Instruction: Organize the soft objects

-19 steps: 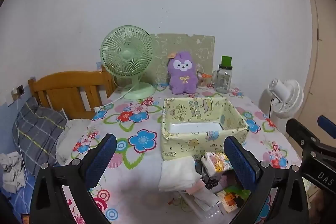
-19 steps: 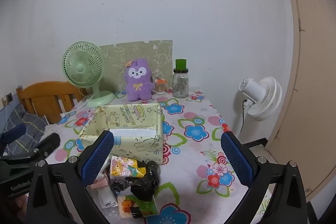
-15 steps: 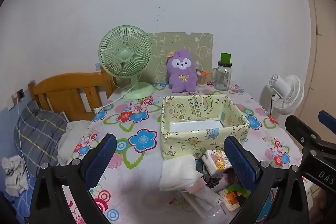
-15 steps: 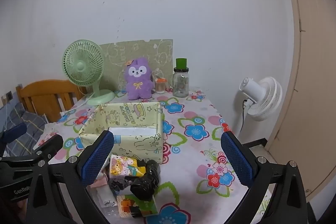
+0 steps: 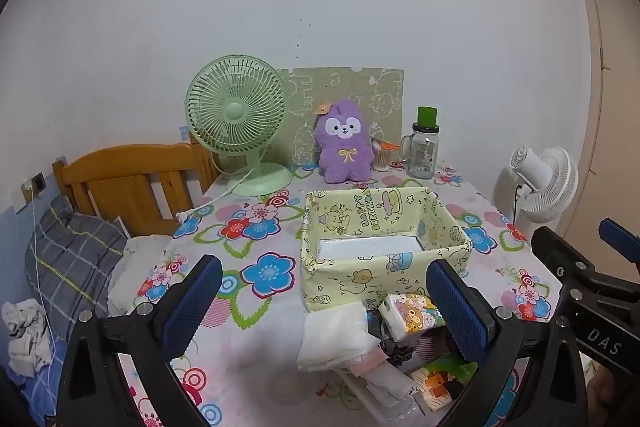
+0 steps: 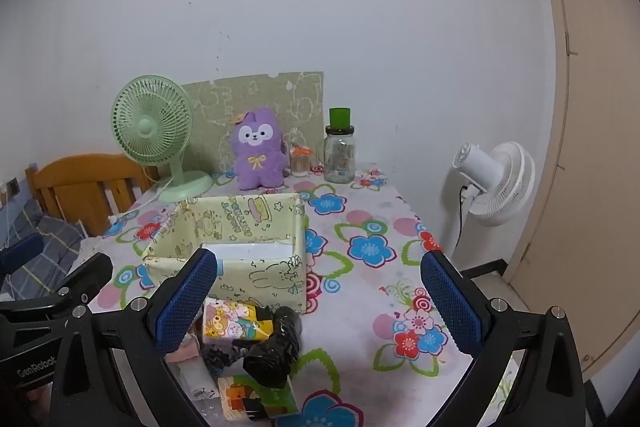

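A yellow cartoon-print fabric box (image 5: pixel 384 267) (image 6: pixel 236 267) stands open in the middle of the flowered table, holding only a white base. In front of it lies a heap of soft items: a white folded cloth (image 5: pixel 336 333), a cartoon tissue pack (image 5: pixel 412 313) (image 6: pixel 236 321), a black crumpled bag (image 6: pixel 276 347) and small printed packs (image 6: pixel 260 397). My left gripper (image 5: pixel 328 311) is open and empty above the heap's left side. My right gripper (image 6: pixel 320 303) is open and empty above the heap's right side. The right gripper also shows at the right edge of the left wrist view (image 5: pixel 588 275).
At the table's back stand a green desk fan (image 5: pixel 240 123), a purple plush toy (image 5: pixel 344 147), a glass jar with a green lid (image 5: pixel 424 147) and a small cotton-swab jar (image 5: pixel 382 157). A wooden bed headboard (image 5: pixel 132 183) is on the left, a white floor fan (image 6: pixel 496 183) on the right.
Both wrist views have drawn back and tilted slightly; the box and heap sit a little lower in frame. Nothing on the table has moved, and both grippers stay open.
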